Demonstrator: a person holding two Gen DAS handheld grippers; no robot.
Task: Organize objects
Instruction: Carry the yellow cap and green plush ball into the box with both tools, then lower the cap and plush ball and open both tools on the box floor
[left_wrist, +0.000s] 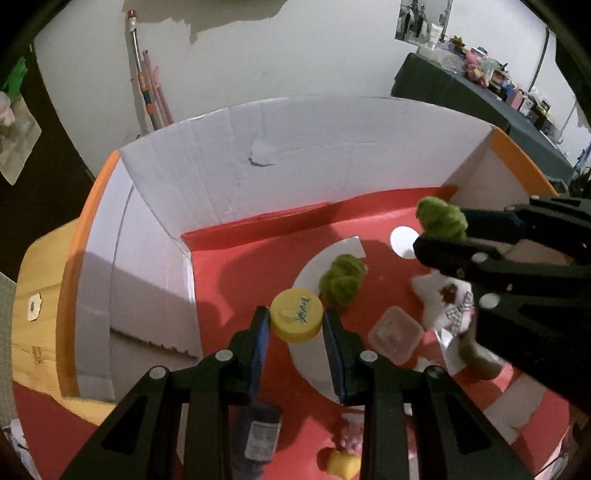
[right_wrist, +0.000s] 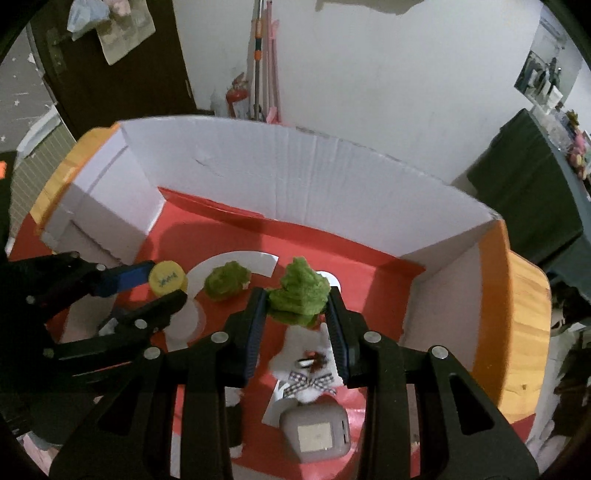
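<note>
My left gripper (left_wrist: 297, 321) is shut on a yellow bottle cap (left_wrist: 295, 314) with green writing, held over the red floor of a white-walled box (left_wrist: 295, 147). In the right wrist view the same gripper (right_wrist: 168, 284) and cap (right_wrist: 168, 278) show at the left. My right gripper (right_wrist: 297, 306) is shut on a green fuzzy lump (right_wrist: 301, 291); from the left wrist view that lump (left_wrist: 441, 218) sticks out of the right gripper (left_wrist: 439, 230). A second green fuzzy lump (left_wrist: 341, 280) (right_wrist: 227, 280) lies loose on the box floor between the two grippers.
On the red floor lie a white plush toy with a checked bow (right_wrist: 310, 373), a clear plastic lidded tub (left_wrist: 395, 334), a grey square device (right_wrist: 316, 432), a dark bottle (left_wrist: 258, 435) and a small yellow toy (left_wrist: 343, 463). Orange-edged box flaps (right_wrist: 491, 295) rise left and right.
</note>
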